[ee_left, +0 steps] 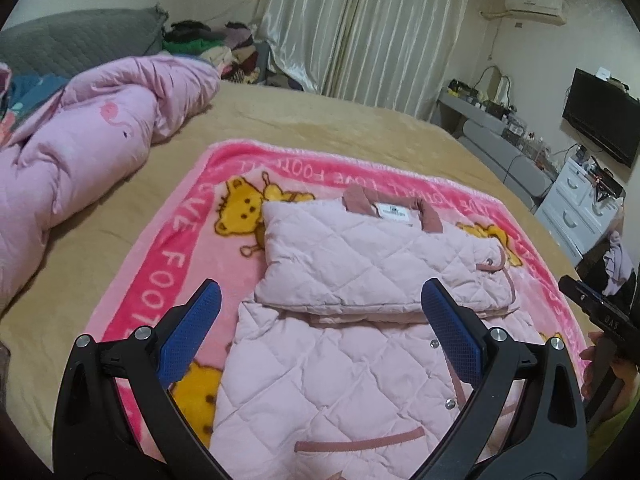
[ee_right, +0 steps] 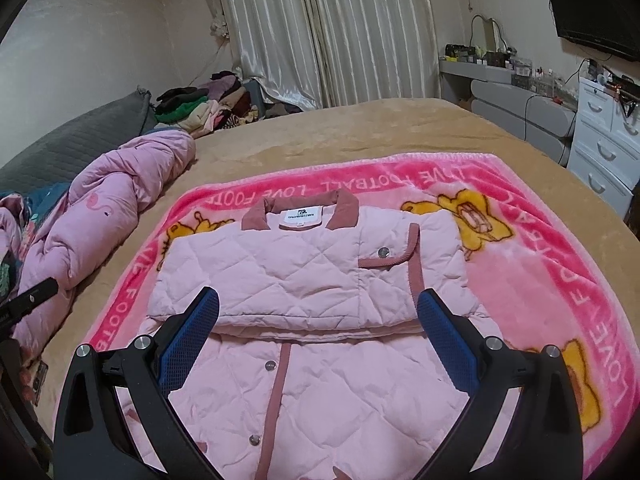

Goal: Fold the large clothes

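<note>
A pale pink quilted jacket [ee_left: 360, 264] [ee_right: 304, 268] with a dusty-rose collar lies on a bright pink bear-print blanket [ee_left: 168, 280] [ee_right: 540, 248]. Its sleeves are folded in across the chest; the lower body [ee_left: 336, 392] [ee_right: 332, 400] stretches toward me. My left gripper [ee_left: 320, 300] hovers open above the jacket's middle, nothing between its blue pads. My right gripper [ee_right: 318, 304] is open too, over the same fold line. The right tool's black body [ee_left: 592, 308] shows at the left wrist view's right edge, held by a hand [ee_left: 600, 364].
A tan bedspread [ee_left: 320, 120] [ee_right: 360, 128] covers the bed. A bunched pink duvet [ee_left: 80, 152] [ee_right: 100, 208] lies at the left. A clothes pile [ee_right: 208, 104] sits by the curtains. White drawers [ee_right: 604, 144] and a grey bench [ee_right: 520, 108] stand at the right.
</note>
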Tool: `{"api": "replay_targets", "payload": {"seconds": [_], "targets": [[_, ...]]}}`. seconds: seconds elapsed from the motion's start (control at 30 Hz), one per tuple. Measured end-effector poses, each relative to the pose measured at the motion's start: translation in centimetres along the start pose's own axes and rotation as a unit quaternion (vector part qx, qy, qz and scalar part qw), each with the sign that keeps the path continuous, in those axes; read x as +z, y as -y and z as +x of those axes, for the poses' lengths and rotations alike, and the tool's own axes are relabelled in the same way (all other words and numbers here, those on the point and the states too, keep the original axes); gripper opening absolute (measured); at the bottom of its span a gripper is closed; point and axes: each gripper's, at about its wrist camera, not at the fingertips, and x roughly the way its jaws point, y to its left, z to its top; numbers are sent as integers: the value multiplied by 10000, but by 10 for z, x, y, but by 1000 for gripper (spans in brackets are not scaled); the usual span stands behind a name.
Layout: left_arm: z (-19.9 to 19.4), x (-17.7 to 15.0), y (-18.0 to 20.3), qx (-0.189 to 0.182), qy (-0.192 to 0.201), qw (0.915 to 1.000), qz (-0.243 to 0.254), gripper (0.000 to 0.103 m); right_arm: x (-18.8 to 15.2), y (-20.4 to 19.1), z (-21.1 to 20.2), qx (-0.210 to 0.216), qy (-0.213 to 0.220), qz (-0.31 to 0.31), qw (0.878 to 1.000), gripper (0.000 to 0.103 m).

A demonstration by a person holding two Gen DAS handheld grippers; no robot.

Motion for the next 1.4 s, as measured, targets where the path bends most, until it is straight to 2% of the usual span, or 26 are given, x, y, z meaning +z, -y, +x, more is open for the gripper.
{"api": "replay_targets", "payload": {"seconds": [0.27, 0.77, 1.4], "targets": [[-24, -13, 2, 10, 171, 9999, 26, 94, -6, 4, -21, 101, 106, 29, 9999, 99], [-44, -43, 20, 70, 38, 9998, 187, 94, -21, 10, -46, 381, 161, 56, 9991, 99], [-63, -76, 45, 352, -121, 9986, 364, 94, -45, 23, -68, 708, 43, -152, 9974, 99]]}}
